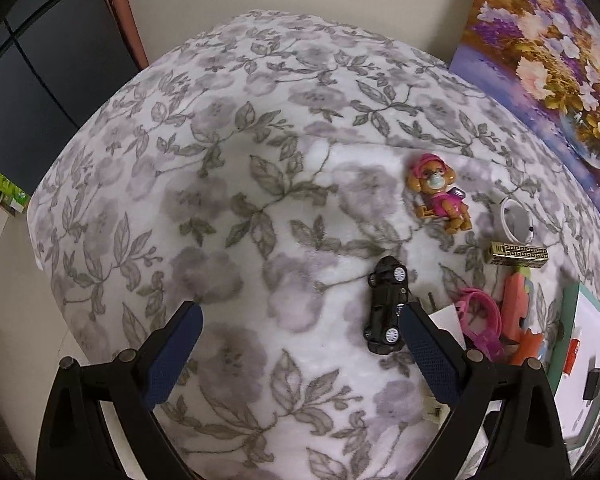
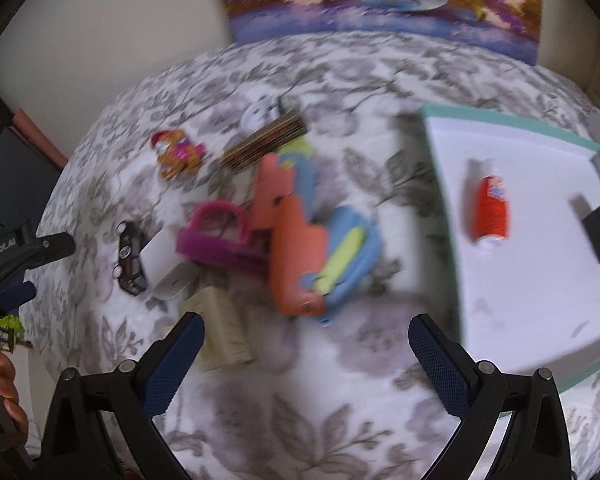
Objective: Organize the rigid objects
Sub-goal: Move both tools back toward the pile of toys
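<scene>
The left tool [image 1: 300,320] is hanging with its fingers spread apart and gripping nothing, its right finger just beside the black toy car [image 1: 386,306] lying on the floral tabletop [image 1: 220,160], seemingly lining up to take it. The right tool [image 2: 304,332] is likewise gaping empty, near the white tray [image 2: 520,280] that is already holding an orange tube [image 2: 491,212]. Beyond the car, a white block [image 2: 164,264], pink bag [image 2: 220,236] and foam pieces [image 2: 296,248] are crowding together, hampering clean grasps.
</scene>
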A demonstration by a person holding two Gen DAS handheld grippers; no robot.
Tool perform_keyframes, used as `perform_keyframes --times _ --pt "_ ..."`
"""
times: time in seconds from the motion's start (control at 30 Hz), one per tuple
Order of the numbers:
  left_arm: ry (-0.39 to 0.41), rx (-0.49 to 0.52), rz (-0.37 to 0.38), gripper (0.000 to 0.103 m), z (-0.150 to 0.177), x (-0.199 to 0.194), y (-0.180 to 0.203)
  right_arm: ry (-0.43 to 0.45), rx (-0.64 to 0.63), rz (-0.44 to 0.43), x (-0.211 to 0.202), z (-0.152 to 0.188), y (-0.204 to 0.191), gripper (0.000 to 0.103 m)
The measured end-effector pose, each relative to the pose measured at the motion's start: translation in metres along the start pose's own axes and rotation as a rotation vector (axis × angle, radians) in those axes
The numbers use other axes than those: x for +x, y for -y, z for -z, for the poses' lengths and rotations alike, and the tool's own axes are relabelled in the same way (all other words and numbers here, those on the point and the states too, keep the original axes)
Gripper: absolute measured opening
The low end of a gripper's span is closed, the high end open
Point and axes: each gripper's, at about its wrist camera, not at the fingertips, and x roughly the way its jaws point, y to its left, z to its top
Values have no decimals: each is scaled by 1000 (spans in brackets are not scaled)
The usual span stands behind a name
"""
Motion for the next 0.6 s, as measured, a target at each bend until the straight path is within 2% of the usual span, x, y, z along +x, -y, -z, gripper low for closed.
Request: perform_keyframes --times 0.37,0.6 --pt "-69 -6 46 99 1 20 -2 -60 -76 -11 27 11 -44 103" --pt "-92 -12 61 99 1 29 -1 -89 -123 19 42 15 -62 103"
